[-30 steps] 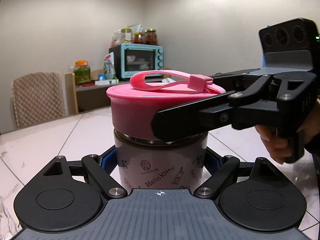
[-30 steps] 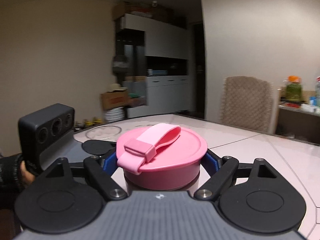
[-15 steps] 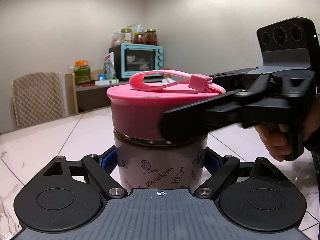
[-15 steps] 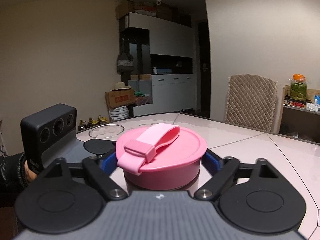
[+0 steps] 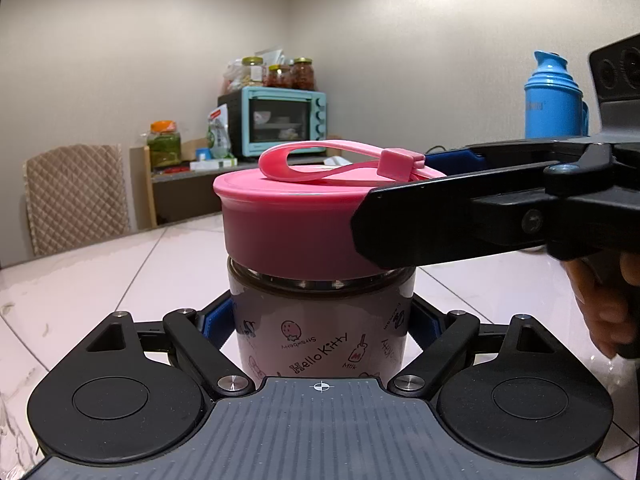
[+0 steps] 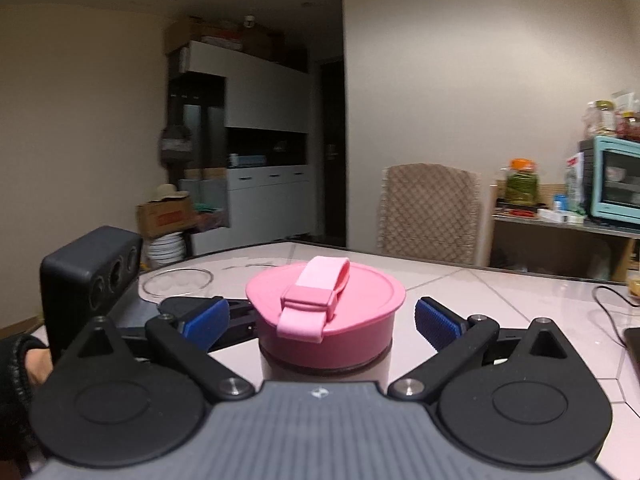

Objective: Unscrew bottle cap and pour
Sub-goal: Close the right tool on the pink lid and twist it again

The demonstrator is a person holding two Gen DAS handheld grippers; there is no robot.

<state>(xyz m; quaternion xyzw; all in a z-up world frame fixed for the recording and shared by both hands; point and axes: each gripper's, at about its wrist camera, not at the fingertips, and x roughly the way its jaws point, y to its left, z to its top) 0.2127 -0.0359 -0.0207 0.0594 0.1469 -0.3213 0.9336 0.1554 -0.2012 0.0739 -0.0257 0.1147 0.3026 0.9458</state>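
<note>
Stood upright on the table (image 5: 92, 276): bottle (image 5: 320, 336), pink cap (image 6: 324, 312) screwed on. Clamped round its body by the left gripper (image 5: 320, 332). Flanked at 3 and 9 o'clock of the cap by the right gripper (image 6: 320, 320), blue pads (image 6: 436, 322) apart, clear of it. Behind at 11: chair (image 5: 76, 192), oven (image 5: 276, 120)

**Warm, dim room light; the right view is softer**

Both fisheye views are lit by warm indoor light from above, with a bright patch high on the beige wall (image 5: 460, 12). The glossy white tiled worktop (image 5: 80, 288) carries soft glare. Corners fall black and straight lines bow near the edges. The left view is sharp; the right view is smeared, its dark cabinet recess (image 6: 264, 148) murky.
</note>
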